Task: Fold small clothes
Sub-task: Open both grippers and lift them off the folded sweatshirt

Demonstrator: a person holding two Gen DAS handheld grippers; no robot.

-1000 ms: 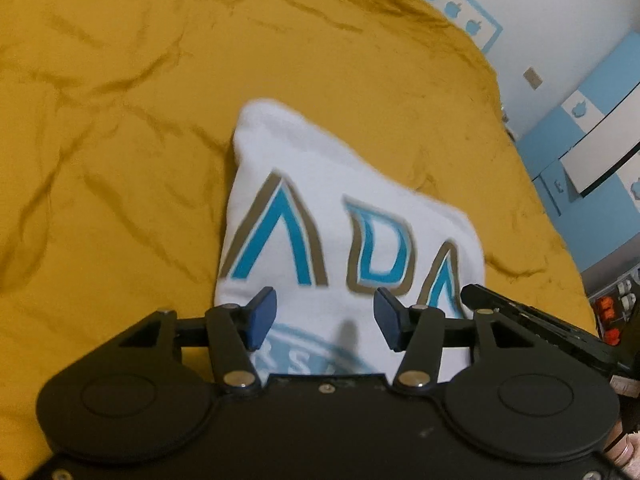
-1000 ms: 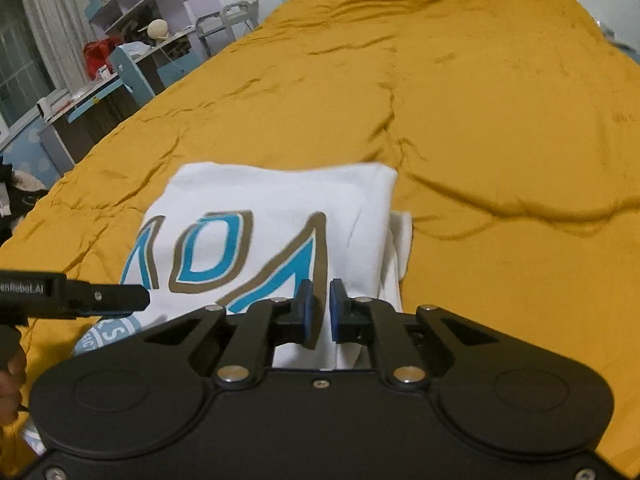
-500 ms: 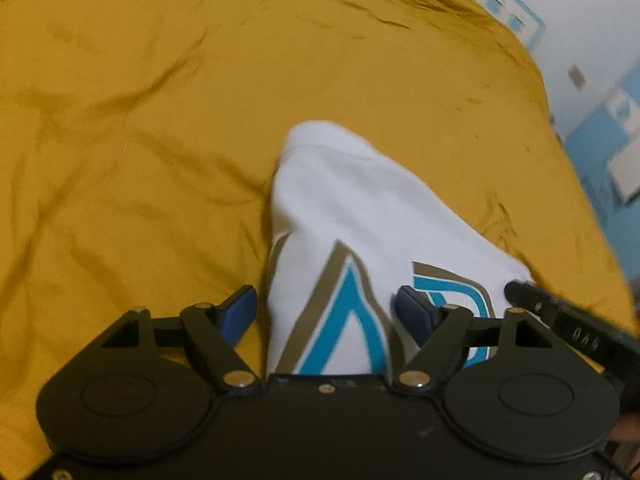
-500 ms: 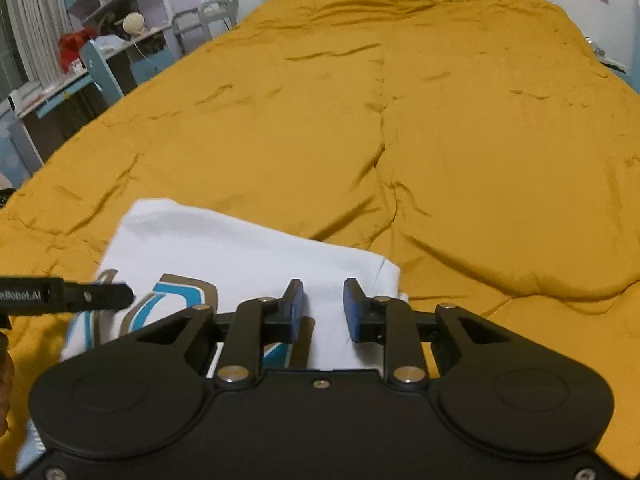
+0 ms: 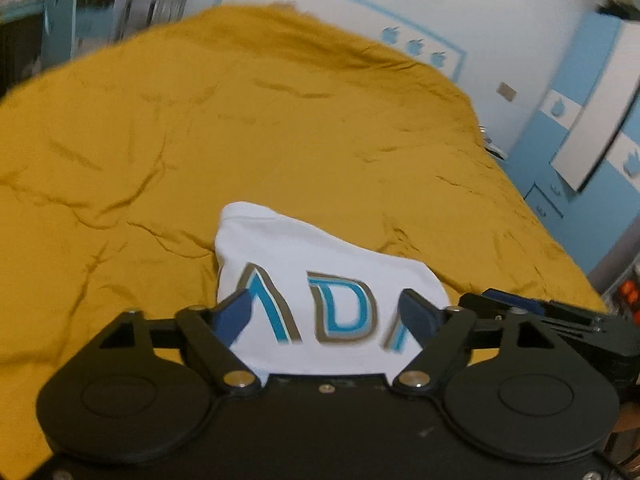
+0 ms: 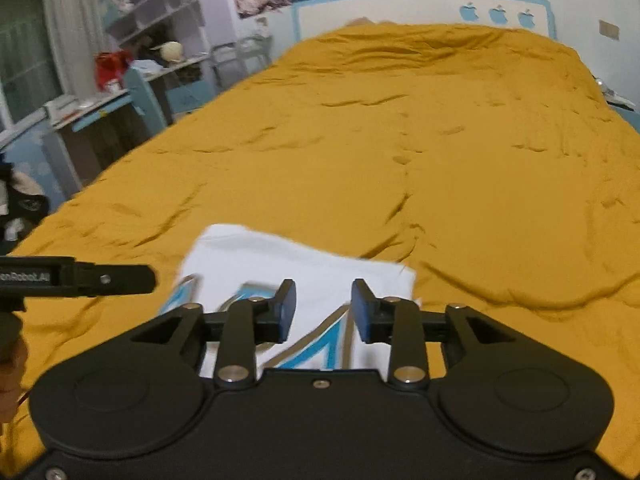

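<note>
A folded white garment point(image 5: 320, 264) with blue and tan letters lies on the mustard-yellow bedspread point(image 5: 240, 140), near its front edge. My left gripper point(image 5: 328, 314) hangs above the garment, its jaws wide and still opening, nothing between the pads. In the right wrist view the same garment point(image 6: 280, 260) lies below my right gripper point(image 6: 323, 310), whose jaws are opening and hold nothing. The left gripper's black side point(image 6: 80, 278) shows at the left of that view. The right gripper's black side point(image 5: 540, 312) shows at the right of the left wrist view.
The yellow bedspread point(image 6: 440, 140) stretches far ahead to a white and blue headboard point(image 6: 420, 12). A cluttered desk and shelves point(image 6: 132, 60) stand left of the bed. Blue and white cabinets point(image 5: 580, 140) stand to the right.
Both grippers have risen away from the folded garment. The right jaws went from shut to parted, the left jaws spread wider. The garment stays flat on the bedspread.
</note>
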